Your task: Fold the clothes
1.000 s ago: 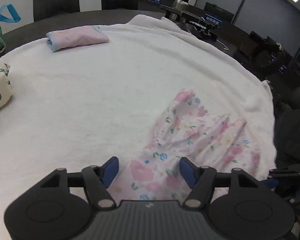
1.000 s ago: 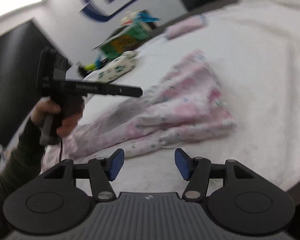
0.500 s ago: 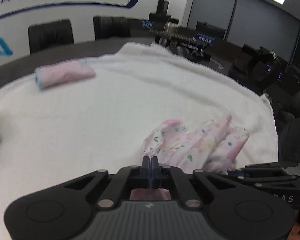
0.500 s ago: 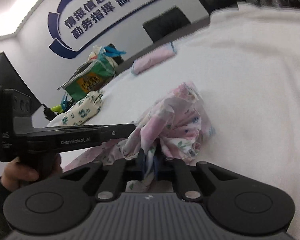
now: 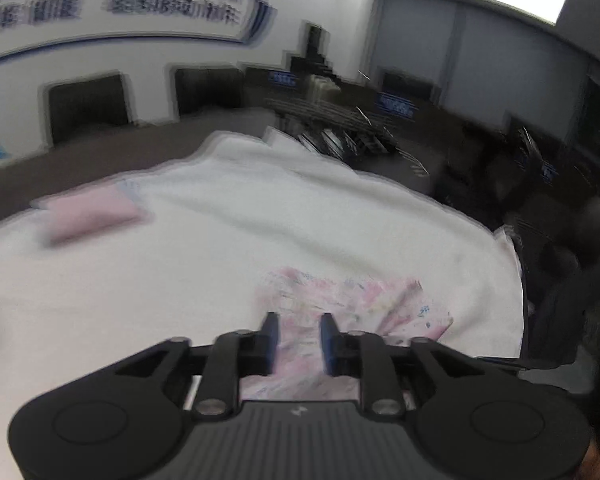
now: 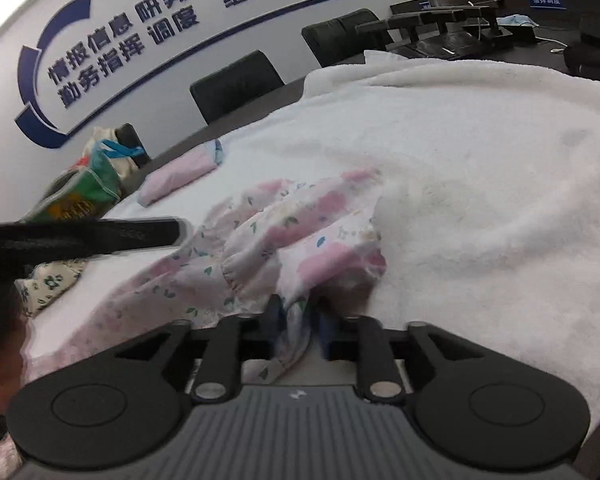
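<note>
Floral garment (image 6: 300, 236) bunched on white towel (image 6: 480, 184) over the surface, at 12 o'clock of both grippers. Left gripper (image 5: 298, 334) released, jaws parted above the cloth. Right gripper (image 6: 298, 326) parted too, fabric hanging between the jaws. Folded pink cloth (image 6: 178, 178) at 10 o'clock.

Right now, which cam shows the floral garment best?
Right wrist: the floral garment is sharp, its print and folds clear, fabric between the right gripper fingers. Left wrist shows it motion-blurred, partly behind the left gripper.
</note>
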The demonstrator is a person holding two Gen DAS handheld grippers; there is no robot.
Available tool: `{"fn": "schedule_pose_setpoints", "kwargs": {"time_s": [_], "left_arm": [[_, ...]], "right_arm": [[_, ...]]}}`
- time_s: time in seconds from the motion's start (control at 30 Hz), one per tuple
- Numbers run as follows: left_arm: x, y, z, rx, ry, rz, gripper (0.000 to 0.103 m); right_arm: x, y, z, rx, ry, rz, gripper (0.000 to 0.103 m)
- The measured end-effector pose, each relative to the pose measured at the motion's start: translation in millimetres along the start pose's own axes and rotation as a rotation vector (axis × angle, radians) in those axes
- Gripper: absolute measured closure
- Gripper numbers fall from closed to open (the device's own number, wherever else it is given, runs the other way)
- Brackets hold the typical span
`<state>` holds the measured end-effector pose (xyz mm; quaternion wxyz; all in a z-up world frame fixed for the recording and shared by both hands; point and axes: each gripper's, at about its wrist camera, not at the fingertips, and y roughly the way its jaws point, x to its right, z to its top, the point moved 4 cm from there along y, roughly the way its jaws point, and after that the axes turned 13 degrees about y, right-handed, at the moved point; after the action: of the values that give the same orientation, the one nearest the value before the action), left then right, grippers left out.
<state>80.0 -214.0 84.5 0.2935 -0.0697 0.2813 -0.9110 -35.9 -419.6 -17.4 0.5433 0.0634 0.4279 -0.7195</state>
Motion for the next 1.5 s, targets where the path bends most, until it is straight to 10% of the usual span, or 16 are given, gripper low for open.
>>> {"fn": "schedule_pose_setpoints", "kwargs": {"time_s": [0.1, 0.33, 0.57, 0.83, 1.13, 1.3, 1.5], "left_arm": [[-32.9, -112.1, -34.2, 0.142, -0.125, 0.144, 0.042], [-103.0, -239.9, -190.0, 0.091, -0.438, 0.553, 0.04], [-96.5, -243.4, -245.7, 0.13, -0.627, 0.499, 0.05], [-106.8, -255.4, -255.6, 0.199, -0.692, 0.582, 0.046], [-131.1, -253.3, -253.0, 0.229, -0.71, 0.552, 0.046], [-143.7, -250.9, -253.6, 0.237, -0.73, 0.534, 0.046], [-153.5, -243.7, -260.5, 0.219, -0.774, 0.501, 0.045]], "right_arm": [[-6.9, -26.9, 2.0, 0.078, -0.093, 0.005, 0.06], [-91.8, -50.7, -29.1, 0.014, -0.415, 0.323, 0.06], [-244.3, 4.1, -119.6, -0.204, -0.811, 0.506, 0.066], [-338.4, 51.8, -169.7, -0.393, -0.888, 0.591, 0.063], [-332.8, 58.5, -216.9, -0.469, -1.005, 0.587, 0.076], [-311.3, 12.9, -180.9, -0.401, -1.029, 0.714, 0.035], [-279.3, -28.8, -210.8, -0.41, -1.228, 0.898, 0.025]]}}
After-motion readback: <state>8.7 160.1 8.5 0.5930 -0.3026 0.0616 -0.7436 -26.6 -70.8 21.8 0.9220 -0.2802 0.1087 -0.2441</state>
